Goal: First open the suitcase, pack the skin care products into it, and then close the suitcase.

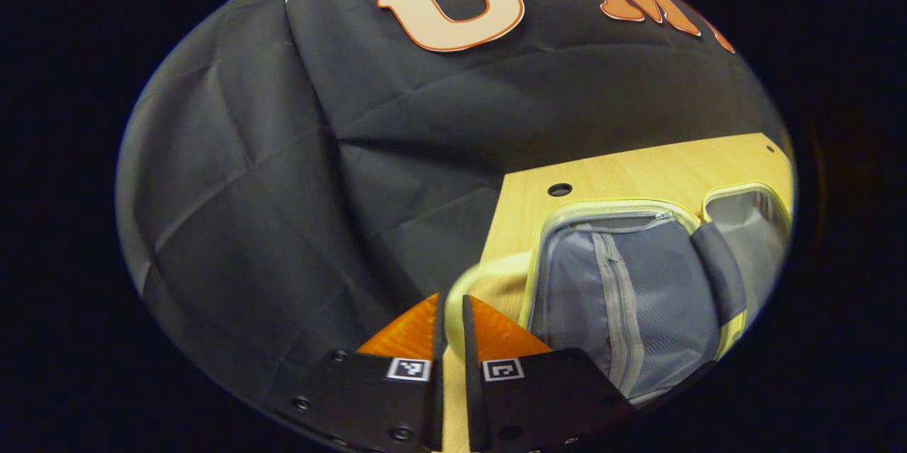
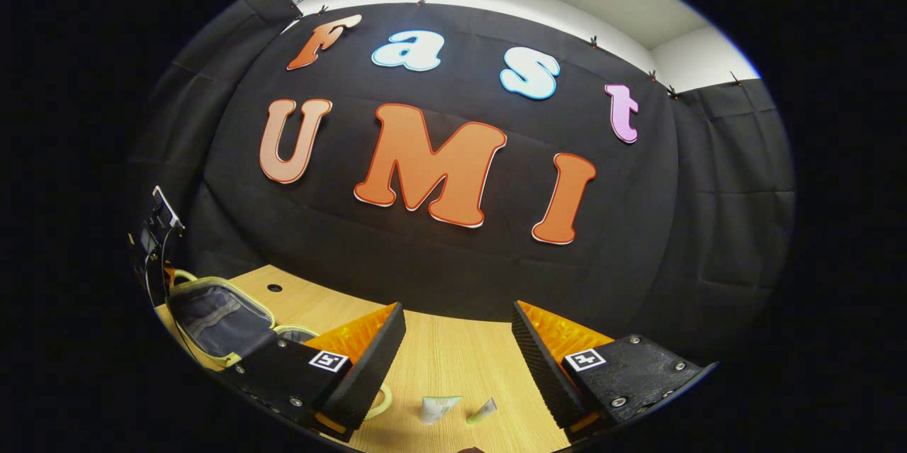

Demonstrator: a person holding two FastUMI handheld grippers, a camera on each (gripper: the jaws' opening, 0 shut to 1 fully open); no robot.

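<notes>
In the left gripper view the left gripper [image 1: 453, 325] has its two fingers almost together, with only a thin gap between them, and they seem to pinch the pale yellow handle [image 1: 473, 281] of the suitcase [image 1: 623, 297]; whether both pads really press on it I cannot tell. The suitcase lies open on the wooden table [image 1: 623, 173], near the table's left edge. Its lid shows a grey lining with a zipper, and a dark strap crosses toward the second half on the right. In the right gripper view the right gripper [image 2: 457, 339] holds its fingers wide apart with nothing between them, above the table [image 2: 453, 361]. Two small tubes [image 2: 439, 408] lie on the table near each other, on the near side between the fingers. A round yellowish thing [image 2: 382, 400] lies just left of them, partly hidden by the finger. The open suitcase [image 2: 212, 318] is far to the left, well apart from the tubes.
</notes>
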